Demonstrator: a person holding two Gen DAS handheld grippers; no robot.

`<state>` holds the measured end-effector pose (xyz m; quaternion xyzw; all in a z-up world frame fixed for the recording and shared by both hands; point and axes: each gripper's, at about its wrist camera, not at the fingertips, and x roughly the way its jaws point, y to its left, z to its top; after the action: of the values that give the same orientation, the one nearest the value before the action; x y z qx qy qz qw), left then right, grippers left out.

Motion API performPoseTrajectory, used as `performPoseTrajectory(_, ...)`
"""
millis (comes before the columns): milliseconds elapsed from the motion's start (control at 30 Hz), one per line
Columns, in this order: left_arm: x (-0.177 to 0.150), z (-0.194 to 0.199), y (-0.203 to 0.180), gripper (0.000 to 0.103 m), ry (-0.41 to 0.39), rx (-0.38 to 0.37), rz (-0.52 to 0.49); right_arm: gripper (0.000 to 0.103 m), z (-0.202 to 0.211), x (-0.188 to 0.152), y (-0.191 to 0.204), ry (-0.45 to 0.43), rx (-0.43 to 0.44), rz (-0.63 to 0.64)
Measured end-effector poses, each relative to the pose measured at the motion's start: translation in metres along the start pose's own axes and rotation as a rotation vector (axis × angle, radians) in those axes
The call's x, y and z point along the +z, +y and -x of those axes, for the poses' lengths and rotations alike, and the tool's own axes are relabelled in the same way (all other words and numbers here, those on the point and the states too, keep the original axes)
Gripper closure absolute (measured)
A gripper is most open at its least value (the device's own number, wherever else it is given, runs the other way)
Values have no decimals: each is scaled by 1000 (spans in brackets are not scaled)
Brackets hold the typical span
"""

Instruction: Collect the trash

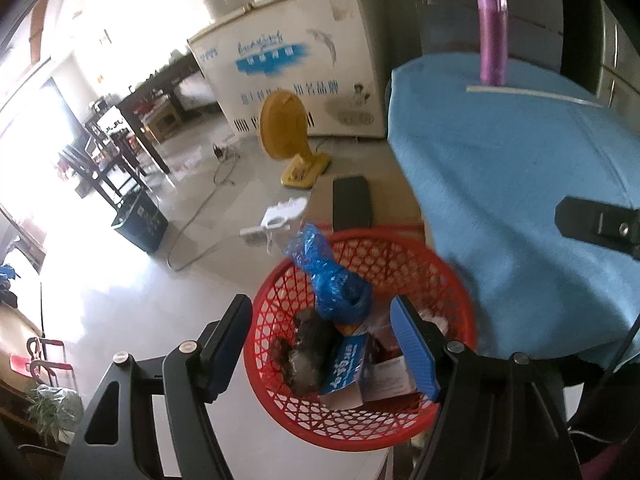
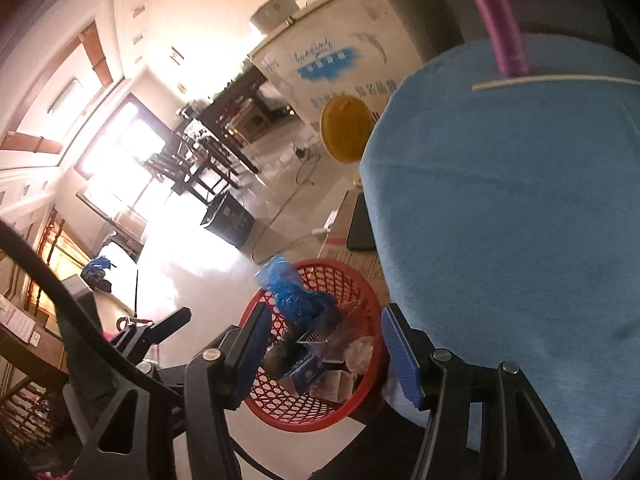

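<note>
A red mesh basket stands on the floor beside the table, with trash in it. The trash is a crumpled blue plastic bag, a dark wad, a blue and white carton and white papers. My left gripper hangs above the basket, jaws apart with nothing between its pads. In the right wrist view the same basket shows the blue bag and a clear plastic tray. My right gripper is open over the basket and holds nothing.
A table under a blue cloth carries a purple bottle and a white straw. A black phone lies on a cardboard box behind the basket. On the floor are a yellow fan, a white power strip and cables.
</note>
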<state>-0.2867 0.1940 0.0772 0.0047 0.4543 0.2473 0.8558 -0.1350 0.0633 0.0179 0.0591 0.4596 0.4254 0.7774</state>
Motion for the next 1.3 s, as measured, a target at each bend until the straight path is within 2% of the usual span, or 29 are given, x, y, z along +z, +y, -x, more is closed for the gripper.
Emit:
performPoseTrajectory(200,16,34,0,29,-105,-4,26,42,33,0,4,-87,-27,35)
performPoseTrajectory(433,39,77,-20,27,-232,-42,7,40,81,3,-1,-221,-123,67)
performPoseTrajectory(500,46,90,-29,27,-271,-52,4,40,97,4,-4,-259,-169,79)
performPoseTrajectory(567,53,99,-38,14,-302,-57,-2,40,116,6,-7,-303,-226,93)
performPoseTrajectory(600,56,103,-42,12,-318,-61,-3,40,125,7,-9,-326,-254,99)
performPoseTrajectory(767,74,129,-76,11,-417,-109,-28,38,175,12,-15,-425,-391,138)
performPoseTrajectory(867,85,138,-99,11,-434,-136,-46,32,205,14,-22,-465,-449,141)
performPoseTrajectory(1033,105,155,-139,10,-450,-212,-75,31,243,12,-36,-505,-538,133)
performPoseTrajectory(1300,123,173,-190,10,-481,-273,-121,30,280,8,-71,-542,-636,59)
